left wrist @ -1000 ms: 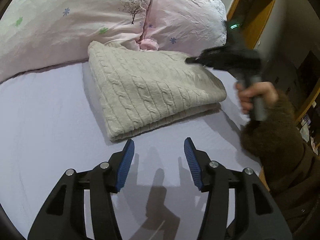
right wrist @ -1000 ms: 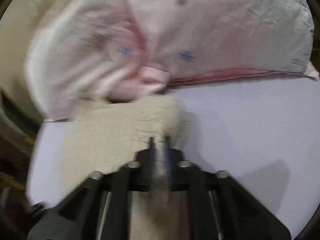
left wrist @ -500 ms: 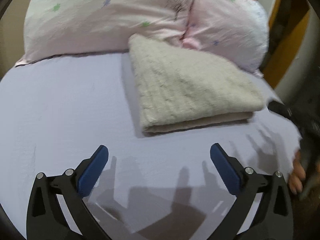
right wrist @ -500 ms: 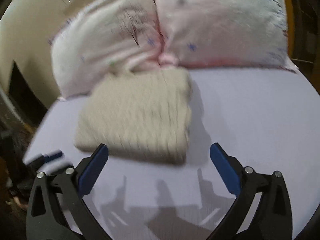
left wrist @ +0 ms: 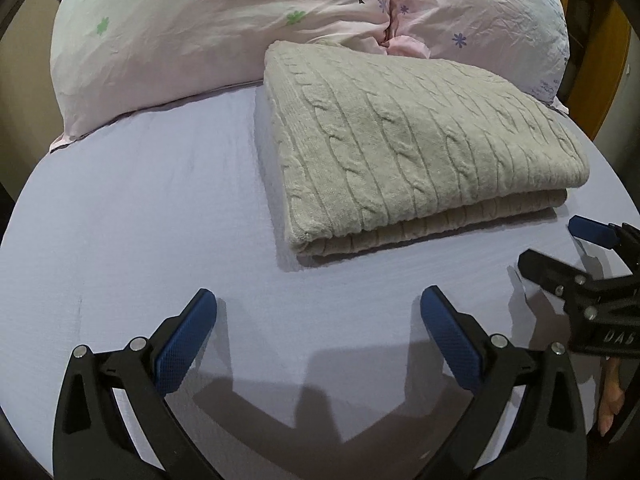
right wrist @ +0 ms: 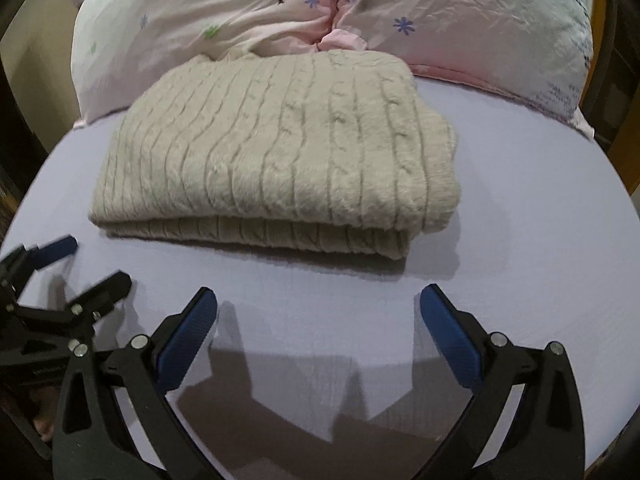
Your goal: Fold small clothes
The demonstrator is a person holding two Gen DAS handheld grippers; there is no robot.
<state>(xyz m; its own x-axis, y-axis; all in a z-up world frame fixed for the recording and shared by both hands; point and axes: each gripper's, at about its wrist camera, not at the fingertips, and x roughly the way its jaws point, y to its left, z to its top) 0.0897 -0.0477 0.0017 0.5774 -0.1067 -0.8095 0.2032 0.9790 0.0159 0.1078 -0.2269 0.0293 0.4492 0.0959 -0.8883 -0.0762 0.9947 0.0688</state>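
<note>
folded beige cable-knit sweater point(left wrist: 420, 148) lying on lilac bedsheet point(left wrist: 140, 208); left gripper point(left wrist: 318, 312) gaping wide, holding nothing; right gripper point(right wrist: 318, 312) doing same

We see the left gripper point(left wrist: 318, 310) with its blue-padded jaws spread wide above the lavender bedsheet point(left wrist: 132, 208). Ahead lies a folded cream cable-knit sweater point(left wrist: 416, 140), its far edge touching two pink floral pillows point(left wrist: 224, 20). The right gripper point(left wrist: 560, 246) enters at right, jaws apart.

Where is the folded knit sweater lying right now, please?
In both wrist views the folded sweater lies on the lilac sheet, its far edge against the pink pillows, ahead of both open grippers.
</note>
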